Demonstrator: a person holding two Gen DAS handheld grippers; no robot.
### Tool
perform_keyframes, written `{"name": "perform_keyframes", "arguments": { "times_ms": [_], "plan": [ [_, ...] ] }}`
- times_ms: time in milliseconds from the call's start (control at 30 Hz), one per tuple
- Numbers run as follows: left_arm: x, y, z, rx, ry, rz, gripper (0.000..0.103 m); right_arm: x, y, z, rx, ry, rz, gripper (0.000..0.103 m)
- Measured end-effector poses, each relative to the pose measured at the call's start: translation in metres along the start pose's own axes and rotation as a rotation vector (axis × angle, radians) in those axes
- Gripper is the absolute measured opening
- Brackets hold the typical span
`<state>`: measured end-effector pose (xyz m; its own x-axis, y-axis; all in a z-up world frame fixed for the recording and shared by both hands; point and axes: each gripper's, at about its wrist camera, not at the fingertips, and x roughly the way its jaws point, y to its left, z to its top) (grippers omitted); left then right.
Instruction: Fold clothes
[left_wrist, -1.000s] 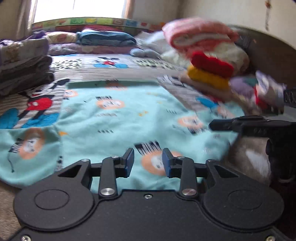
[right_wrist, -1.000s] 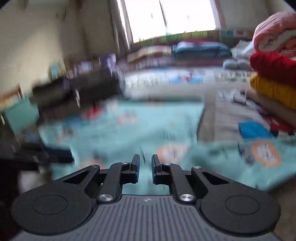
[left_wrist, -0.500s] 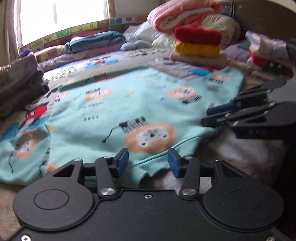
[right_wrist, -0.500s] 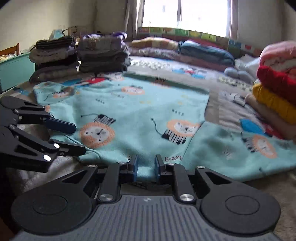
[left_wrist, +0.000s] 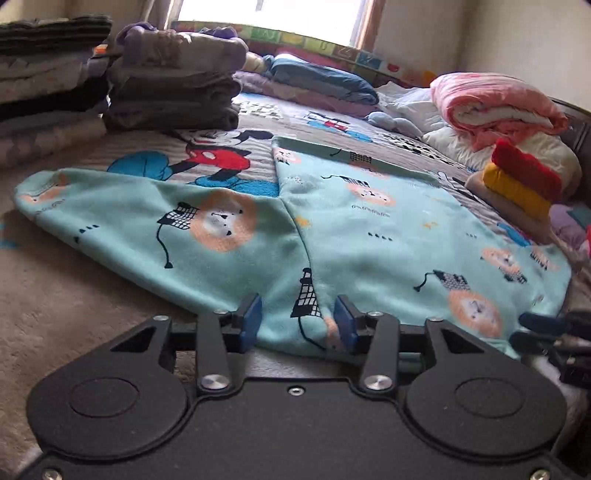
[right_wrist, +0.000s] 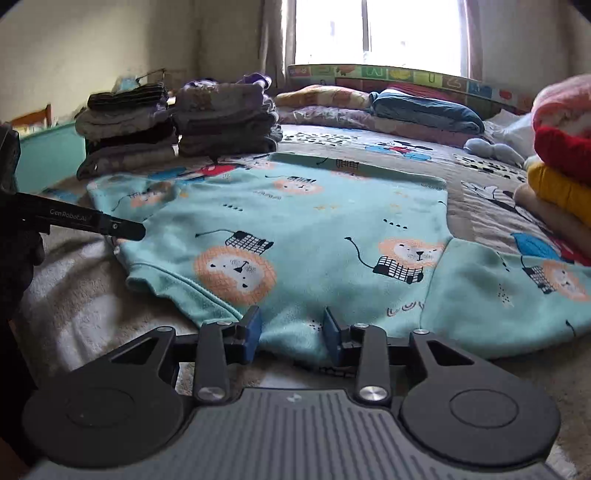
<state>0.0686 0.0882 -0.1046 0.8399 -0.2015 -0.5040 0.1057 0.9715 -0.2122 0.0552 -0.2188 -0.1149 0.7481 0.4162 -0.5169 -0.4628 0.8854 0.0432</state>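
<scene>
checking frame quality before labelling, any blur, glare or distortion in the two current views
Left wrist view: sharp; the window is blown out white, and fisheye bends the turquoise lion shirt and bed edges. Right wrist view: also sharp; the window is overexposed, the folded stacks look dim against it, and the left gripper at the frame edge is dark but its printed lettering is readable.

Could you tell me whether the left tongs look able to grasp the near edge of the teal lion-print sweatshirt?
Probably yes: the left tongs are open, the teal lion-print fleece sweatshirt's near edge lies between the pads, and nothing blocks it.
</scene>
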Motion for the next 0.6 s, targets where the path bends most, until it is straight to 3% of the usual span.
{"name": "perform_keyframes", "arguments": {
  "times_ms": [167,233,333,433,467,500,533,600],
  "plan": [
    [0.023,0.002,-0.003,0.045,0.085,0.012,0.043,-0.001,0.004,-0.001,-0.007,0.006,-0.008,0.038],
    [0.019,0.005,0.006,0.022,0.070,-0.007,0.038,0.000,0.003,-0.002,-0.005,0.009,-0.004,0.039],
    [0.005,0.037,0.032,-0.143,-0.085,-0.056,0.039,-0.001,-0.001,-0.005,0.014,0.001,0.009,0.039],
    [0.022,0.108,0.039,-0.493,-0.092,-0.067,0.041,-0.001,-0.004,-0.007,0.028,-0.006,0.021,0.039],
    [0.022,0.124,0.039,-0.557,-0.102,-0.050,0.027,-0.001,-0.005,-0.008,0.029,-0.007,0.024,0.039],
    [0.021,0.137,0.039,-0.608,-0.115,-0.028,0.005,-0.001,-0.006,-0.008,0.030,-0.008,0.028,0.039],
    [0.019,0.150,0.039,-0.659,-0.128,-0.005,0.002,-0.001,-0.007,-0.008,0.032,-0.009,0.032,0.039],
    [0.015,0.176,0.038,-0.760,-0.154,0.039,0.008,-0.001,-0.008,-0.009,0.040,-0.012,0.041,0.039]
  ]
}}
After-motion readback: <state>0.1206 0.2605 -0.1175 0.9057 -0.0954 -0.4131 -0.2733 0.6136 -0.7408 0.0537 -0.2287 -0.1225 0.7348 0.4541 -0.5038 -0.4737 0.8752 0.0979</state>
